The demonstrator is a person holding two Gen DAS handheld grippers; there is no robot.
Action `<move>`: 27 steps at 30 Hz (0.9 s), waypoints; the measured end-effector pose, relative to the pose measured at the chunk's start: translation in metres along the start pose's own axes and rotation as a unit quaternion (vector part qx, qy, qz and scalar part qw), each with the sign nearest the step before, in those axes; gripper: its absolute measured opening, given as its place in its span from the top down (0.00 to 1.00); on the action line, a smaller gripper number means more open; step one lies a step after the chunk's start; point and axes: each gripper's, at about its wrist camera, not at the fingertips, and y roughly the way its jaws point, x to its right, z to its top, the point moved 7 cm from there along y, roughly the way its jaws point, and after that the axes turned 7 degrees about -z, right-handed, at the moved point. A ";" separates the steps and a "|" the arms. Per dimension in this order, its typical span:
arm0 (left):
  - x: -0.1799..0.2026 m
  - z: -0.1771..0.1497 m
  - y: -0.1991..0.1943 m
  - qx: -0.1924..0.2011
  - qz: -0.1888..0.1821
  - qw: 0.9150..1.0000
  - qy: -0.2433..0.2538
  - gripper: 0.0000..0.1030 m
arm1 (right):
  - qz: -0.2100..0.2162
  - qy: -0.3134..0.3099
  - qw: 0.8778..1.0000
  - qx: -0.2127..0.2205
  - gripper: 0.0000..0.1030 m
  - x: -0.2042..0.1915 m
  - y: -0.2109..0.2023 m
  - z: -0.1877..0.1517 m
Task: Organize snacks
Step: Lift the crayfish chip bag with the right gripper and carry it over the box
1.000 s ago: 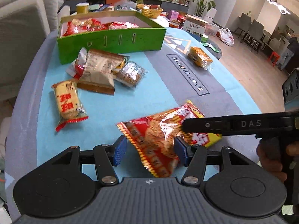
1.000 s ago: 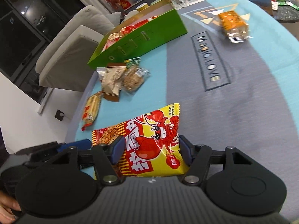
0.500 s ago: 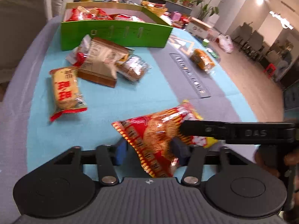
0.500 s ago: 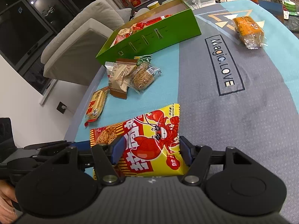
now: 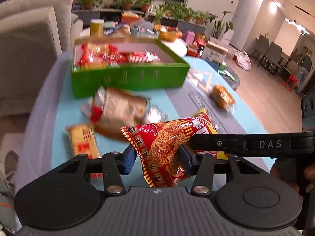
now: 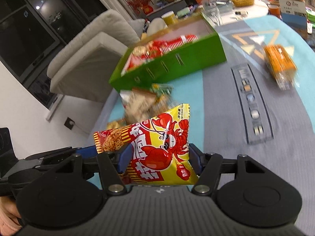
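Note:
A red and yellow snack bag with a lobster picture (image 5: 167, 143) (image 6: 157, 137) hangs above the blue and grey tablecloth, held from both ends. My left gripper (image 5: 157, 159) is shut on its red noodle-print end, and the bag is crumpled between the blue pads. My right gripper (image 6: 159, 160) is shut on the yellow lobster end. In the left wrist view the right gripper's black finger (image 5: 246, 143) crosses in from the right. The left gripper's fingers (image 6: 59, 155) show at the lower left of the right wrist view. The green box (image 5: 128, 78) (image 6: 171, 64) with red packets inside stands beyond.
A pile of brown and silver packets (image 5: 118, 110) (image 6: 141, 102) lies in front of the green box. A yellow and red packet (image 5: 82, 141) lies at the left. An orange packet (image 5: 222, 96) (image 6: 279, 63) lies at the right. Grey sofa cushions (image 5: 29, 49) border the table's left side.
The left jaws have closed onto the bag's red end. Both grippers have risen with the bag, which now hangs off the cloth, and moved toward the green box.

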 end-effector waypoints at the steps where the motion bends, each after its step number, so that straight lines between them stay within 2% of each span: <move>1: -0.001 0.006 -0.001 0.007 0.002 1.000 0.001 0.57 | 0.003 0.002 1.000 0.004 0.35 -0.001 0.001 0.006; 13: -0.010 0.071 0.001 0.060 0.017 0.998 0.017 0.57 | 0.028 0.021 0.998 0.045 0.35 -0.008 0.007 0.066; 27: -0.016 0.146 0.033 0.087 0.041 0.995 0.040 0.56 | 0.047 0.043 0.995 0.071 0.35 0.002 0.033 0.141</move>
